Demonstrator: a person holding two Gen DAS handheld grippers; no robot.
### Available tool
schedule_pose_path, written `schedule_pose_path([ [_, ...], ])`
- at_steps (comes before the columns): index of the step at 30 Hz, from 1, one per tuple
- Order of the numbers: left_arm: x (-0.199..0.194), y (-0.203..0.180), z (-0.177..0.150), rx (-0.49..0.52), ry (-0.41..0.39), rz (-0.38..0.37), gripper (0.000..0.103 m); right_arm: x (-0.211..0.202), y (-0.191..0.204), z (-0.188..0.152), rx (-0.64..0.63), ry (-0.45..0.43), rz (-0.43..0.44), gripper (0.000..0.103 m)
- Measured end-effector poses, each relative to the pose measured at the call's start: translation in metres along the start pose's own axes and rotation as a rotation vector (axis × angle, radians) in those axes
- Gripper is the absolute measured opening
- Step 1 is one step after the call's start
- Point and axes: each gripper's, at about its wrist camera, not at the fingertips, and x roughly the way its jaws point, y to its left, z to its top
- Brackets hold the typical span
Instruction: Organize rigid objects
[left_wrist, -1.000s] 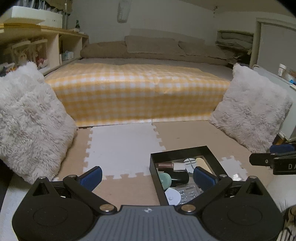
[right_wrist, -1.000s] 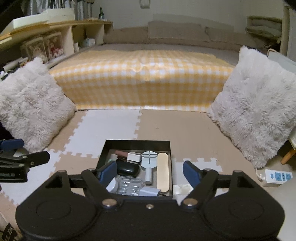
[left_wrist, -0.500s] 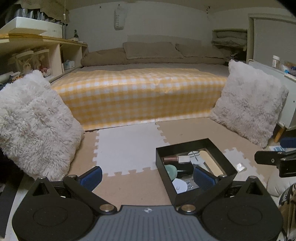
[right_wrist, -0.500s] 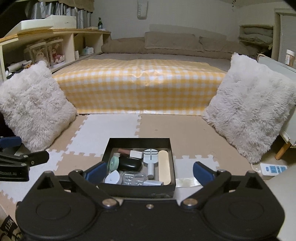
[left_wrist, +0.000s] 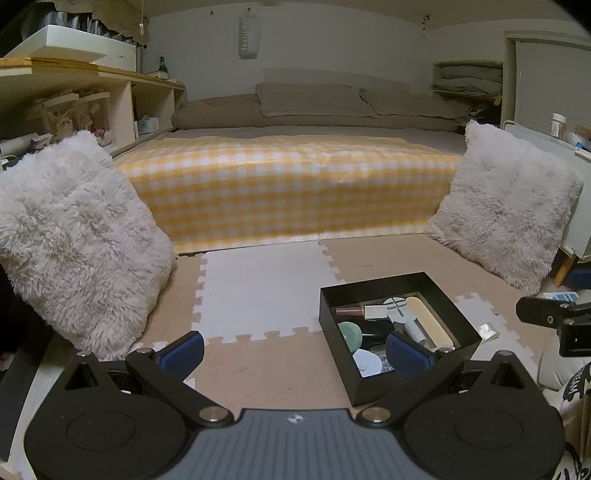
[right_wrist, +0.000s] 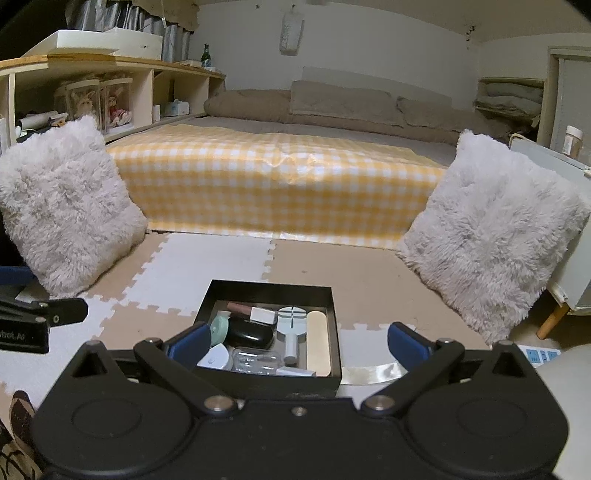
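Observation:
A black open box (right_wrist: 334, 325) sits on the foam floor mat and holds several small items: a light blue hand mirror (right_wrist: 291, 326), a beige nail file (right_wrist: 317, 341), a black case (right_wrist: 250, 331), a green round thing (right_wrist: 218, 326) and a brown tube (right_wrist: 239, 307). The box also shows in the left wrist view (left_wrist: 448, 301) at the lower right. My right gripper (right_wrist: 297, 345) is open and empty, just in front of the box. My left gripper (left_wrist: 295, 350) is open and empty, to the box's left; its right finger overlaps the box's near corner.
Two fluffy white pillows (right_wrist: 66, 199) (right_wrist: 495, 229) lean at the left and right. A bed with a yellow checked cover (right_wrist: 280, 184) lies behind. A white power strip (right_wrist: 539, 356) lies at the far right. Shelves (right_wrist: 110, 96) stand at the left.
Both grippers have pulled back and risen, so the box looks smaller and farther away. Both stay open and empty.

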Motion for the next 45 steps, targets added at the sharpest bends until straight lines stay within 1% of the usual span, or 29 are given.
schedule_pose_path([
  [5, -0.0001, -0.0002, -0.0004, -0.002, 0.0, -0.003, 0.103, -0.0007, -0.0005, -0.0013, 0.004, 0.0, 0.013, 0.103],
  [45, -0.0015, -0.0023, -0.0001, -0.009, -0.001, -0.001, 0.103, 0.0014, -0.0011, -0.0026, 0.014, 0.014, 0.008, 0.103],
])
